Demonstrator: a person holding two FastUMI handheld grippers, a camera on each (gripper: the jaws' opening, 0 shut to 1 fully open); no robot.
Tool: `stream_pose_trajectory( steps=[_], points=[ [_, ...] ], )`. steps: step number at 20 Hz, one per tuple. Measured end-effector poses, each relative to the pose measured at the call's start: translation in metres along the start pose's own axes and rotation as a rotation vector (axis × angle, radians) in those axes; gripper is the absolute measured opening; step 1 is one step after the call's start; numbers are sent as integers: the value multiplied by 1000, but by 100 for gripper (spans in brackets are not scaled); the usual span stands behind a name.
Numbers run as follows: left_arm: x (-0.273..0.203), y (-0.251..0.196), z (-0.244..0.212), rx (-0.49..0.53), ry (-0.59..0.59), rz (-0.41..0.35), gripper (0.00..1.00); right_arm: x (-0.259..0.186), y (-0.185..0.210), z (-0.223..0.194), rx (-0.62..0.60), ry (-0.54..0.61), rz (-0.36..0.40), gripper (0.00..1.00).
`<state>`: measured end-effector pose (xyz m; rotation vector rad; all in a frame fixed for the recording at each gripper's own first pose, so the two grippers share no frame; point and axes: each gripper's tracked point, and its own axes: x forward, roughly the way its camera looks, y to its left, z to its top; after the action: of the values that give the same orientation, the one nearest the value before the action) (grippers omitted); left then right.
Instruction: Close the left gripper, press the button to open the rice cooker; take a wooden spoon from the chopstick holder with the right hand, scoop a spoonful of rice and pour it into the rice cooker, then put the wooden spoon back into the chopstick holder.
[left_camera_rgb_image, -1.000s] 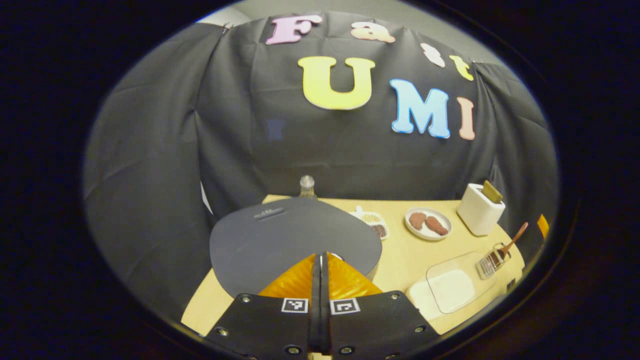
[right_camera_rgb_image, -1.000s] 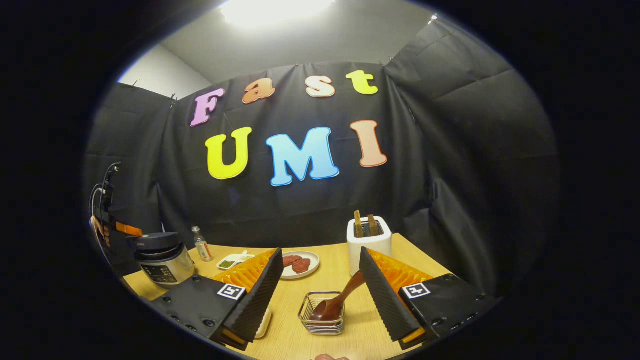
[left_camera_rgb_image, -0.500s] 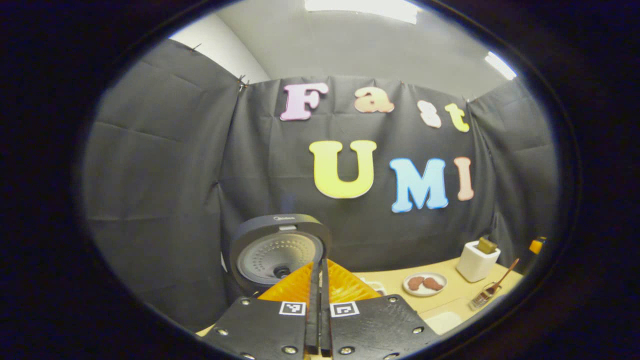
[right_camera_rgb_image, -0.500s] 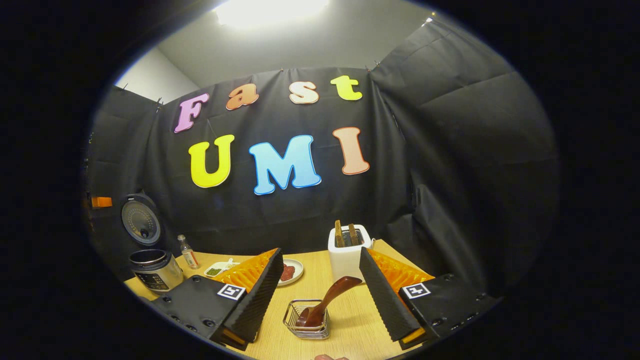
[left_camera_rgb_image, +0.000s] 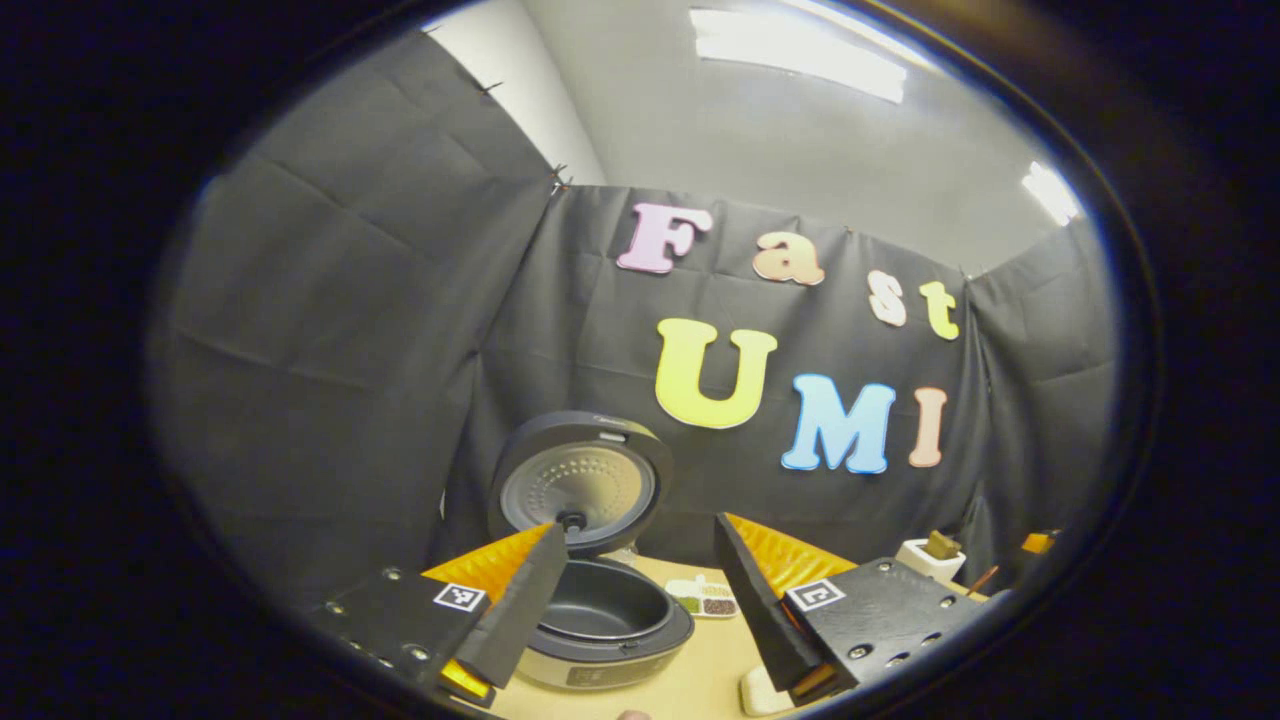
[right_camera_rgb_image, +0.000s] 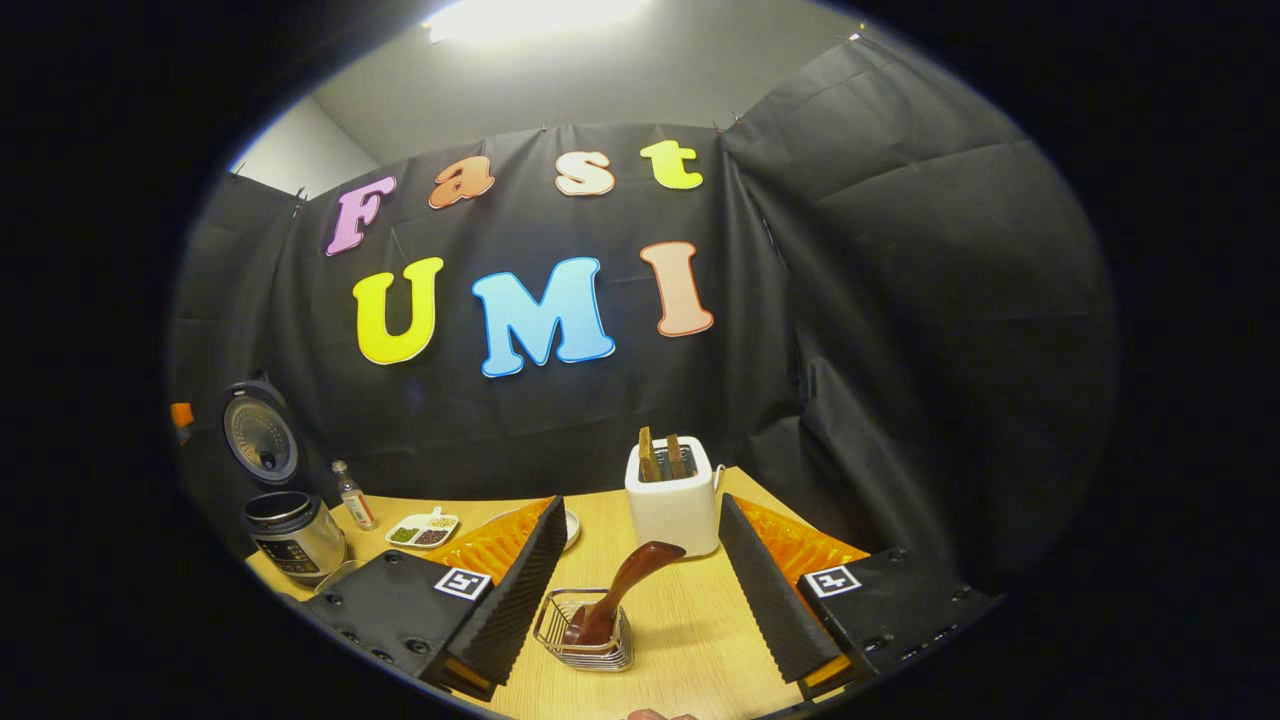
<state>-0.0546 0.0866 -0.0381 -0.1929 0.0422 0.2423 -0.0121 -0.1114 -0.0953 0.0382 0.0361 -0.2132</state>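
The rice cooker (left_camera_rgb_image: 600, 665) stands open just beyond my left gripper (left_camera_rgb_image: 635, 640), its round lid (left_camera_rgb_image: 585, 482) upright and the dark inner pot bare. That gripper is open and holds nothing. In the right gripper view the cooker (right_camera_rgb_image: 292, 535) sits at the far left of the table with its lid (right_camera_rgb_image: 260, 440) up. My right gripper (right_camera_rgb_image: 645, 610) is open, and the brown wooden spoon (right_camera_rgb_image: 632, 578) leans between its fingers without touching them, bowl down in the wire chopstick holder (right_camera_rgb_image: 585, 640).
A white toaster (right_camera_rgb_image: 672, 500) with two slices stands behind the holder. A small bottle (right_camera_rgb_image: 353, 495) and a divided dish (right_camera_rgb_image: 425, 530) sit right of the cooker. A plate (right_camera_rgb_image: 570, 525) is partly hidden by my finger. The wooden table (right_camera_rgb_image: 690, 640) ends at the black cloth.
The cooker lid has sprung up from shut to fully open. My left gripper has drawn back, tilted up and opened. My right gripper has shifted so the holder sits further left.
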Motion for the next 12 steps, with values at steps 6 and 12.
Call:
stream_pose_trajectory(
  steps=[6,12],
  points=[
    [4,-1,-19,114,1,33,90,21,-16,-18,45,59,-29,98],
    [5,-30,-25,281,-30,15,93,49,-12,-50,131,134,-4,98]
  ],
)
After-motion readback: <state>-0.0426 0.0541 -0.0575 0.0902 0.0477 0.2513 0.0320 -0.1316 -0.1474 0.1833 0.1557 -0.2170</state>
